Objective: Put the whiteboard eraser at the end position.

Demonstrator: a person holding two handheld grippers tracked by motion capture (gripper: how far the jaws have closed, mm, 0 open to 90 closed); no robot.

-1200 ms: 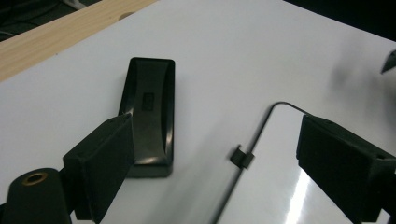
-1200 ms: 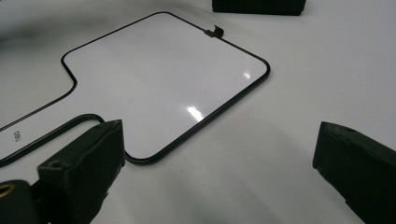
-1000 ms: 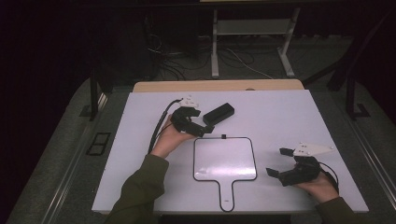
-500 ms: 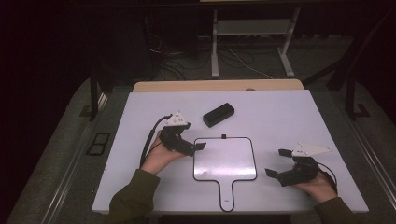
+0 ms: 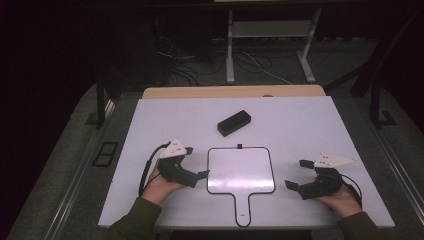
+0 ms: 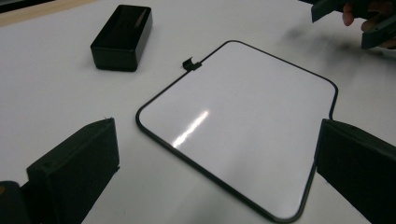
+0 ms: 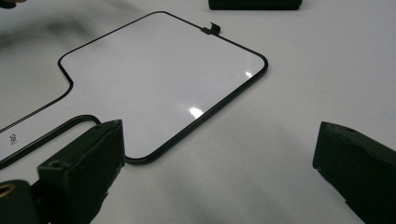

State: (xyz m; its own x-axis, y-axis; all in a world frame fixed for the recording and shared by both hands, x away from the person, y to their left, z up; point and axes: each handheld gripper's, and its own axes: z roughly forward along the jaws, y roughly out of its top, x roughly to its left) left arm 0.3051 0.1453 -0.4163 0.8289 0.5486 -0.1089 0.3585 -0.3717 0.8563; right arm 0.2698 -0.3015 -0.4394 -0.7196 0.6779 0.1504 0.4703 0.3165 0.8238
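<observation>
Left gripper (image 5: 202, 174) open, empty, beside whiteboard (image 5: 240, 170).

Tiny logo on whiteboard (image 7: 154, 79) handle — unreadable.

Both hand-held grippers (image 5: 199, 175) (image 5: 295, 176) gape, pointing inward

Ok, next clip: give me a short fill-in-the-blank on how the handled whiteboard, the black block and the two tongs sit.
1. The black block lies on the table beyond the whiteboard, on the side ____ from the person.
2. The whiteboard's handle points ____ the person.
3. The left tongs sit beside the whiteboard with jaws ____.
4. Between the jaws of the right tongs there is ____.

Missing words: far; toward; open; nothing
</observation>
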